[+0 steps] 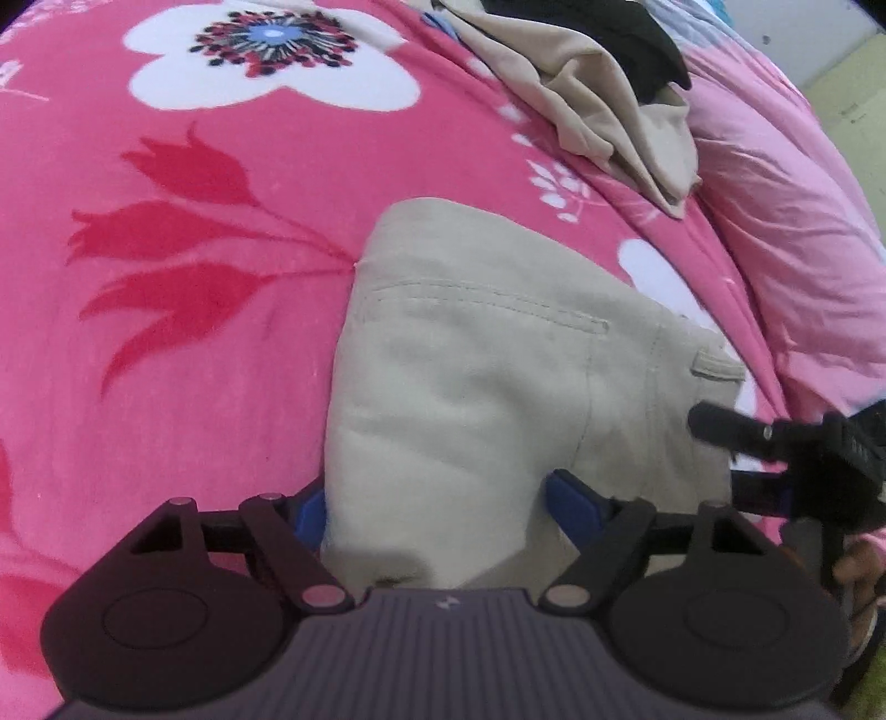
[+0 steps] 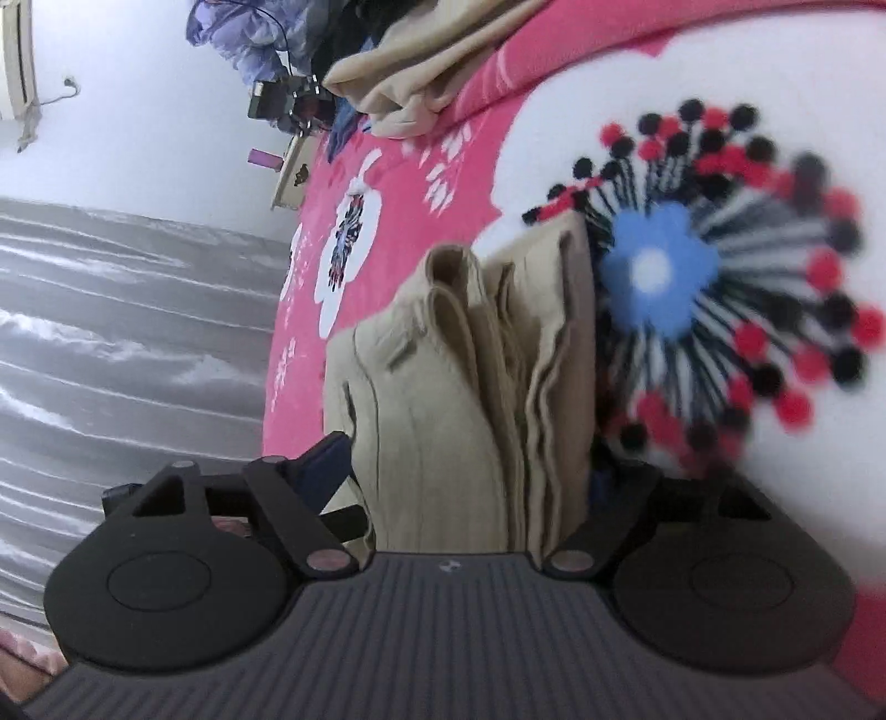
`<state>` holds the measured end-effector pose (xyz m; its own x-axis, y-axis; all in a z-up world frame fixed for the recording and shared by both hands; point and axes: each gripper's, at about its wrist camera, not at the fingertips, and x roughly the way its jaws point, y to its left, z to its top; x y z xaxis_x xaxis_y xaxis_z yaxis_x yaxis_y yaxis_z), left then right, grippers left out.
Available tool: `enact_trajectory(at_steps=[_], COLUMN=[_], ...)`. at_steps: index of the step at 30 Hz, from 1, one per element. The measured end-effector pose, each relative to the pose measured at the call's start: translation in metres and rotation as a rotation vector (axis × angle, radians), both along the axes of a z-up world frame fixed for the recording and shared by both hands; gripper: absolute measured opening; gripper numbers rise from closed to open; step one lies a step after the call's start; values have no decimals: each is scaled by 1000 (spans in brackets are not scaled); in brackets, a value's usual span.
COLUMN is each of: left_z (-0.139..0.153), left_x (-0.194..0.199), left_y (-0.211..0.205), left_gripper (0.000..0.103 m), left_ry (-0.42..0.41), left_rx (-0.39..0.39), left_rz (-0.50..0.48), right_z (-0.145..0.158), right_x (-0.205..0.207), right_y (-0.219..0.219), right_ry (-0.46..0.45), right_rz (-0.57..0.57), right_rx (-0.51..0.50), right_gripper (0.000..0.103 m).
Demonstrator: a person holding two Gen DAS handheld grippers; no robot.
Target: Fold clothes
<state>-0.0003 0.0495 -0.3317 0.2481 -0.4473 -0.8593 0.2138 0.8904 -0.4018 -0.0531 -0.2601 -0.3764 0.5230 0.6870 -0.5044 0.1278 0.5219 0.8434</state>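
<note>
Two tongs are seen, one in each wrist view, and both are clenched on the same folded beige cotton trousers [image 1: 476, 387]. In the left wrist view the left tongs [image 1: 437, 512] are closed on the near edge of the trousers, cloth filling the gap between the two blue-padded fingers [image 1: 570, 501]; the right tongs [image 1: 736, 443] are seen at the right edge of that view, touching the trousers' right side. In the right wrist view the right tongs [image 2: 470, 476] are clamped across the stacked layers of the trousers [image 2: 470, 360], at least four folded edges being countable there. The trousers lie on a pink fleece bed blanket with white flowers [image 1: 221, 277], in the middle of the bed. One stitched pocket seam and one belt loop can be counted on the trousers' upper face. One loose heap of crumpled beige garment [image 1: 598, 105] is seen farther back on the blanket, well apart from the folded trousers, with one black garment [image 1: 620, 39] lying on top of it. One pale pink quilted duvet [image 1: 775, 221] is bunched along the right side. A grey floor [image 2: 111, 332] is visible beside the bed in the right wrist view. No readable writing or brand name can be made out; only a small pale emblem is seen on each tongs' ribbed grey body.
</note>
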Motion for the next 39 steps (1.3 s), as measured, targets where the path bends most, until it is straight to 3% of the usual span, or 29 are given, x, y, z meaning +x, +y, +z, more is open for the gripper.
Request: enact_trajectory(at_steps=[4, 7, 11, 21, 26, 30, 34, 39], left_z=[7, 6, 17, 85, 111, 144, 170, 192], left_x=[-21, -29, -35, -80, -107, -130, -155, -192], left_y=[2, -2, -5, 19, 73, 142, 220, 315], left_gripper=[78, 78, 69, 65, 65, 66, 66, 67], left_ry=[-2, -29, -68, -138, -149, -189, -259, -287], left_rx=[-1, 33, 46, -146, -212, -227, -189, -123], left_rz=[3, 18, 55, 68, 144, 243, 392, 641], right_z=[1, -6, 9, 90, 133, 157, 168, 179], right_x=[-15, -26, -27, -54, -62, -51, -26, 17], right_y=[4, 3, 14, 53, 87, 141, 212, 326], right_ry=[11, 20, -11, -152, -225, -291, -361, -463], right_rz=[54, 25, 8, 7, 52, 156, 280, 535], right_rx=[-15, 13, -75, -232, -293, -284, -218, -152], right_gripper=[57, 49, 36, 30, 30, 30, 30, 30])
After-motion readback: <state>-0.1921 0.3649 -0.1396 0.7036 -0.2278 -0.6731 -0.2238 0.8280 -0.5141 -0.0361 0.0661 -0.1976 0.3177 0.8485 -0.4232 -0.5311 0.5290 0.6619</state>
